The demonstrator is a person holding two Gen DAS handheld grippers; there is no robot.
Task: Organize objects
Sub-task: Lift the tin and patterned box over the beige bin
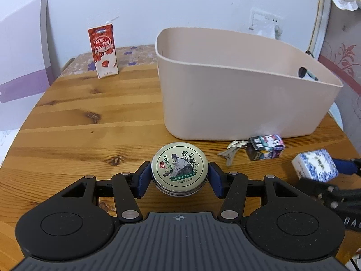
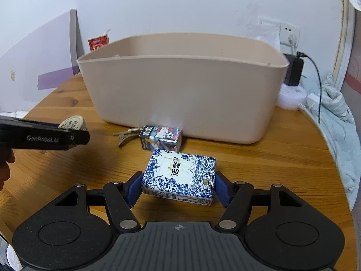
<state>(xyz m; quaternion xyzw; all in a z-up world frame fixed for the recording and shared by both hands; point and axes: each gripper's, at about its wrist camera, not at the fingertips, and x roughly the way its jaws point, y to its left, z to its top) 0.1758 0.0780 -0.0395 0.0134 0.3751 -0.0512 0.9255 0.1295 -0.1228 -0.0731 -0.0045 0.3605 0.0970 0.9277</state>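
Observation:
My left gripper [image 1: 179, 176] is shut on a round metal balm tin [image 1: 179, 168] with a green print, held just above the wooden table [image 1: 79, 122]. My right gripper [image 2: 178, 184] is shut on a blue-and-white tissue pack [image 2: 179, 174], lifted slightly off the table. A large beige plastic bin [image 1: 237, 90] stands behind both; it also shows in the right wrist view [image 2: 180, 92]. A small cartoon-print box [image 2: 161, 137] and a metal hair clip [image 2: 126, 136] lie in front of the bin. The tin also shows in the right wrist view [image 2: 73, 122].
A red milk carton [image 1: 103, 49] stands at the table's far left. A black charger [image 2: 293, 72], a white round device [image 2: 292, 97] and cables sit right of the bin. The table edge curves at right, with cloth [image 2: 338, 113] beyond it.

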